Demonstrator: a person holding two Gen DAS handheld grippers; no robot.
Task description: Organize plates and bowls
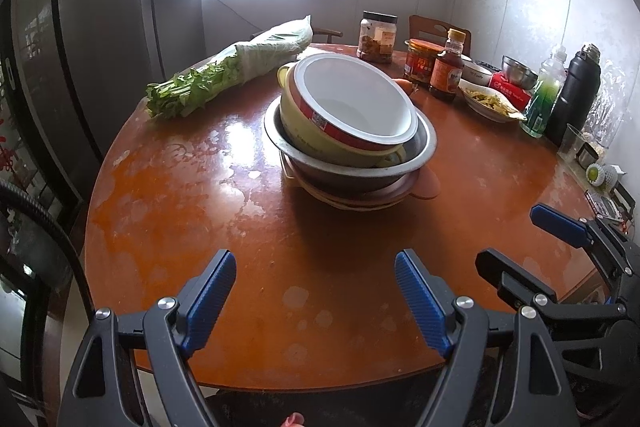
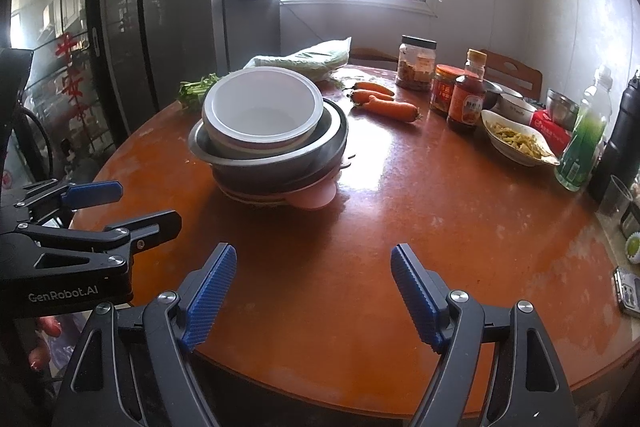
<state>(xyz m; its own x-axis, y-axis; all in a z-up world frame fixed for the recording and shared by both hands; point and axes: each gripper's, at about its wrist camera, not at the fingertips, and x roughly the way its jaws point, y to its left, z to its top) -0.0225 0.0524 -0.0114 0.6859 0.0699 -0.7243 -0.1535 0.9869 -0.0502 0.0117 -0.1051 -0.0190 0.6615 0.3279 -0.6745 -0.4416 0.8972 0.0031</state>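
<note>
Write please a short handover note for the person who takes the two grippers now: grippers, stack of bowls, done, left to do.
Left gripper: open, empty, over the near table edge.
Right gripper: open, empty, beside it.
Stack of bowls: mid-table, white bowl tilted on top, metal bowl under it, pink dish at the bottom.
Done: nothing visibly handled.
Left: sort the stack; a dish of food and small bowls sit far right.

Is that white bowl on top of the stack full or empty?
Empty. The white bowl shows a bare white inside in both views, sitting slightly tilted in the stack.

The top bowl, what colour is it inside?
White inside the top bowl; right wrist view shows it best.
</note>
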